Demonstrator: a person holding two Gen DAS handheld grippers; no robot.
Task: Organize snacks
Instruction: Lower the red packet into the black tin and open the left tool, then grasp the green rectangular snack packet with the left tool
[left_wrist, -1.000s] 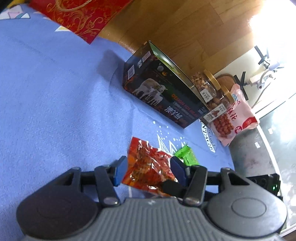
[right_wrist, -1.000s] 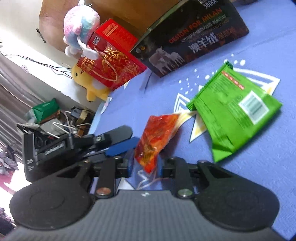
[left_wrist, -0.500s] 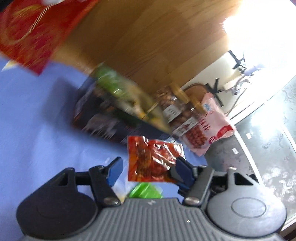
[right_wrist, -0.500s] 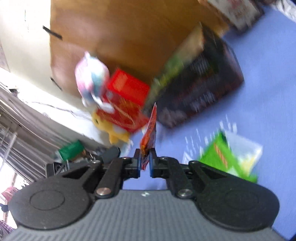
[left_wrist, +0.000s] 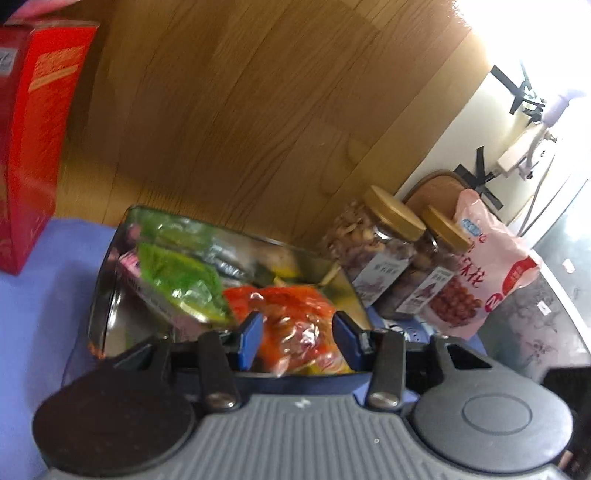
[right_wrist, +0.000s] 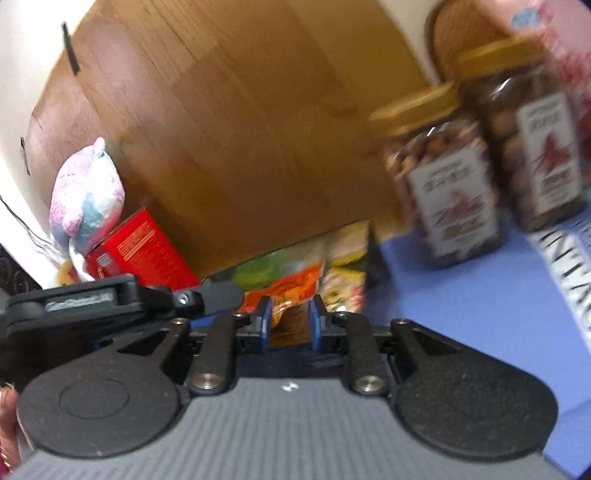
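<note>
The left gripper (left_wrist: 299, 338) sits at 6 o'clock in its own view, its blue pads (left_wrist: 251, 338) standing a moderate way apart. Its jaws have just been closing, and the red packet (left_wrist: 295, 321) fills the gap between them. The packet's edges reach both pads, but I cannot tell whether the pads press on it or merely flank it.

The packet hangs over the open box (left_wrist: 107, 288), whose shiny inner wall runs from 9 o'clock towards the centre. Inside the box, at about 10 o'clock from the packet, lie green packets (left_wrist: 181, 277) with more wrappers blurred behind them.

The box stands on a blue cloth (left_wrist: 44, 295) against a wood panel (left_wrist: 258, 110). At 3 o'clock from the box, two jars (left_wrist: 376, 254) with tan lids stand side by side, touching or nearly so. A pink bag (left_wrist: 491, 266) leans just beyond them, further towards 3 o'clock. A red carton (left_wrist: 33, 129) stands at 9 to 10 o'clock.

The right gripper (right_wrist: 289, 325) is part-way open and its jaws have just been opening. Nothing is pinched between its pads; the packet shows just past them at 12 o'clock. In that view the left gripper's black body lies at 9 o'clock. A plush toy (right_wrist: 86, 199) sits on the carton at 10 o'clock.
</note>
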